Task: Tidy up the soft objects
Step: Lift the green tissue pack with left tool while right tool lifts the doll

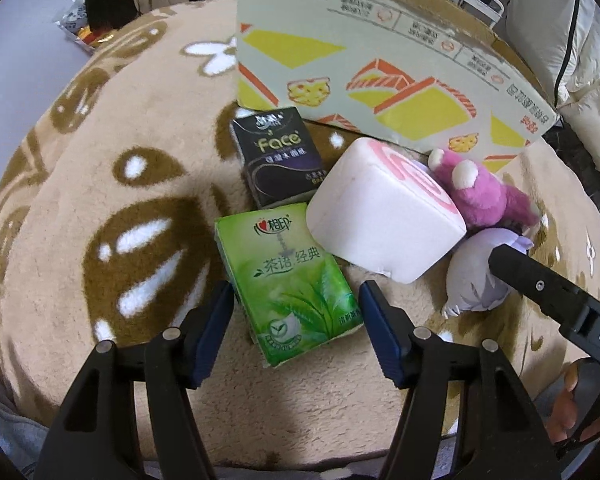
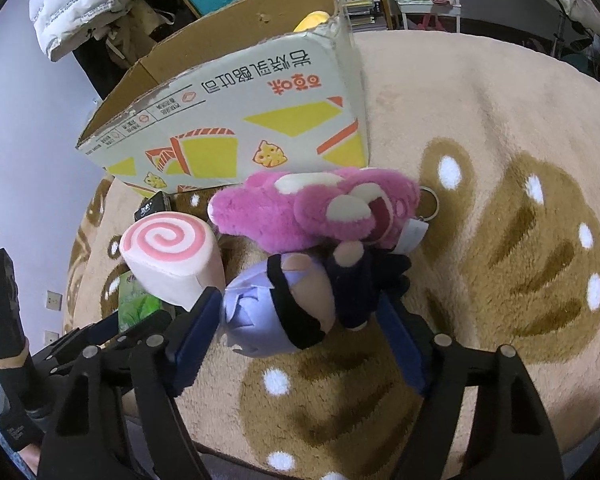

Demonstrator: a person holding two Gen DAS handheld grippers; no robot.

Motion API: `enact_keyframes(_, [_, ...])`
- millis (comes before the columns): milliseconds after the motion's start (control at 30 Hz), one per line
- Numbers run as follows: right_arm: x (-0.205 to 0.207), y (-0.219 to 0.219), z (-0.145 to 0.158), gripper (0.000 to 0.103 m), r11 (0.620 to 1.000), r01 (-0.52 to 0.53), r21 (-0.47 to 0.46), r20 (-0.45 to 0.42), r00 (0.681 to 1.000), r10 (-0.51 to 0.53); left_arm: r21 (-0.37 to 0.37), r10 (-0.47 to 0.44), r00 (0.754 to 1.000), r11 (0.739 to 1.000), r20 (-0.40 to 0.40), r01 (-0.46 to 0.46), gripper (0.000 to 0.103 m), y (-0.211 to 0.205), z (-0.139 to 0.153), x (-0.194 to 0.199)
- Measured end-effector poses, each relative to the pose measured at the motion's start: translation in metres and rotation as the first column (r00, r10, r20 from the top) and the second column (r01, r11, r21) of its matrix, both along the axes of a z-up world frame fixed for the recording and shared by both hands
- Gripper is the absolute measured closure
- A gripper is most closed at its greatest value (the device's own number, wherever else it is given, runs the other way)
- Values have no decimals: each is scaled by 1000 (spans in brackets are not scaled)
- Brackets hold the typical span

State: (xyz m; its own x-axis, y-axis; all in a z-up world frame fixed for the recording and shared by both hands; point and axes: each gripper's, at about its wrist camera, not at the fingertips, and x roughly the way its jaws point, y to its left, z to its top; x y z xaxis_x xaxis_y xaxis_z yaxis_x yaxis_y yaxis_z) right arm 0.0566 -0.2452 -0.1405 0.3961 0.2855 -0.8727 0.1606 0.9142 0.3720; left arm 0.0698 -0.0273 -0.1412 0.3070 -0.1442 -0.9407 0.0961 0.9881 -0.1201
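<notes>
The cardboard box [image 1: 380,64] stands open-topped on the tan blanket [image 1: 80,200], and everything else lies in front of its printed long side.

Nearest that side is the black tissue pack [image 1: 278,156], its long axis running from the box toward the camera. Just in front of it, farther from the box, lies the green tissue pack [image 1: 288,280], flat and face up, its long axis on the same line and slightly slanted. The left gripper [image 1: 296,332] straddles the near end of this pack; its blue pads [image 1: 214,332] sit at either long edge, and whether they press or merely flank it I cannot tell.

The swirl cushion [image 1: 380,212], a white roll, lies on its side against the green pack, its pink spiral face turned toward the box.

The pink plush bear [image 2: 312,208] lies along the foot of the box, its key ring [image 2: 430,202] at the end near the box's corner. Touching it on the side away from the box is the small doll [image 2: 296,300], long axis across the right gripper [image 2: 300,324], lilac hair at one pad and dark body at the other. The jaws stand at middle width with the doll between them; the left pad touches the hair, but a firm grip is unclear.
</notes>
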Motion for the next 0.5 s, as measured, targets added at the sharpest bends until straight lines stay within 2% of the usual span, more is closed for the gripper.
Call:
enact_keyframes(233, [-3,0,3,38,1000,-4,20,4,1000,4,5,20,999,1000,48,-20,40,-1,17,0])
enact_keyframes(267, [-4,1,4,51,999,-9,31,7,1000,9,7,23,998,1000,57,-23,40,-2,19,-2])
enact_keyframes(500, [-8,9,10,55,1000,-27,5,14,1000,27,17,37,992,999,125,-39,42,1,36,-13])
